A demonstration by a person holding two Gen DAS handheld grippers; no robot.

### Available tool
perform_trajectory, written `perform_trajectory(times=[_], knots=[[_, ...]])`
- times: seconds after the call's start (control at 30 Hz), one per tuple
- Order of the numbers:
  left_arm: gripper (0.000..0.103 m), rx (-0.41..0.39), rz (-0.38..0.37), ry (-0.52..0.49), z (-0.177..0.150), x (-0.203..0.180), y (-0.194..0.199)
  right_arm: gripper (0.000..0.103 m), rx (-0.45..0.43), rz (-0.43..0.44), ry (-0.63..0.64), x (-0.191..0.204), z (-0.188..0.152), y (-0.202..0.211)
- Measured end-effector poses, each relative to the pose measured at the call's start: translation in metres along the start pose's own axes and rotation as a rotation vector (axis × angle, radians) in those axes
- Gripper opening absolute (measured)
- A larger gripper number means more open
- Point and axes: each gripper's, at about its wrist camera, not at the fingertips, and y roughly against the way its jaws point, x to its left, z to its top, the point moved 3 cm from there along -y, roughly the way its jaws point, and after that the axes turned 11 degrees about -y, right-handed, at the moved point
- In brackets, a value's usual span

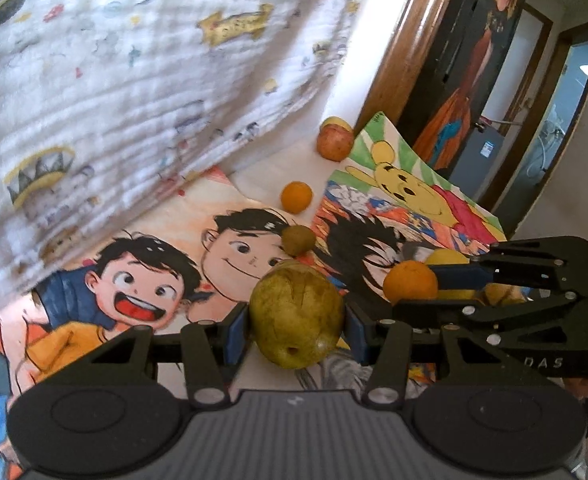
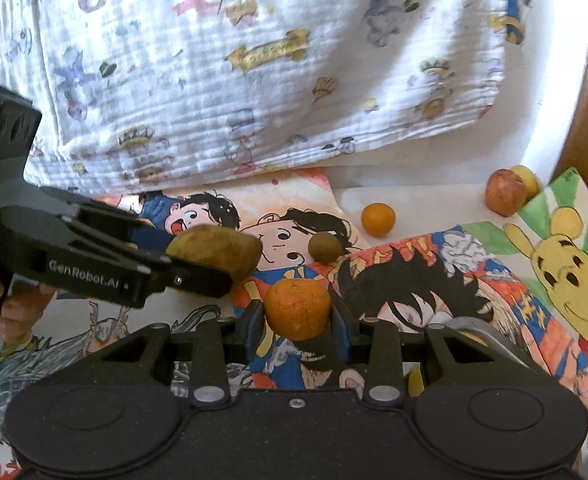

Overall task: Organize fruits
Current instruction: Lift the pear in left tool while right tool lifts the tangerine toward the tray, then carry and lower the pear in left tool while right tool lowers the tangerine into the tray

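My left gripper (image 1: pixel 297 330) is shut on a green-yellow pear (image 1: pixel 297 312), held just above the cartoon drawings. The right gripper (image 2: pixel 297 322) is shut on an orange (image 2: pixel 297 306). In the left wrist view that orange (image 1: pixel 409 285) hangs to the right of the pear, in the right gripper (image 1: pixel 421 286). The right wrist view has the pear (image 2: pixel 218 252) at the left, in the left gripper (image 2: pixel 210 268). Loose on the table farther back lie a kiwi (image 2: pixel 325 246), a small orange (image 2: pixel 378 219) and a reddish apple (image 2: pixel 505 198) with a yellow fruit (image 2: pixel 527 178) behind it.
Colourful cartoon drawings (image 2: pixel 433 280) cover the table. A white printed cloth (image 2: pixel 254 80) hangs along the back. Yellow fruits (image 1: pixel 447 258) and a metal rim (image 2: pixel 473 328) show under the right gripper. A hand (image 2: pixel 10 312) holds the left gripper's handle. A wooden frame (image 1: pixel 409 40) stands at the right.
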Motion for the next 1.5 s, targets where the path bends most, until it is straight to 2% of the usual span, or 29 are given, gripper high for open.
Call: perform_trajectory(times=[0.17,0.47,0.73,1.13,1.5], knots=[[0.055,-0.018,-0.029,0.018,-0.005,-0.013,0.013,0.038,-0.050,-0.023,-0.042,0.001,-0.010,0.028],[0.055,-0.058,-0.065,0.028,-0.011,-0.044,0.038,0.038,-0.135,-0.112,-0.122,-0.010,-0.027,0.089],[0.055,-0.038,-0.115,-0.007,-0.032,-0.078,0.059,0.039,-0.168,-0.189,-0.240,-0.016,-0.073,0.127],[0.055,0.011,-0.195,-0.073,-0.059,-0.124,0.074,0.039,-0.168,-0.245,-0.403,-0.017,-0.135,0.152],[0.055,0.041,-0.227,-0.127,-0.066,-0.152,0.073,0.039,-0.168,-0.268,-0.465,-0.033,-0.156,0.157]])
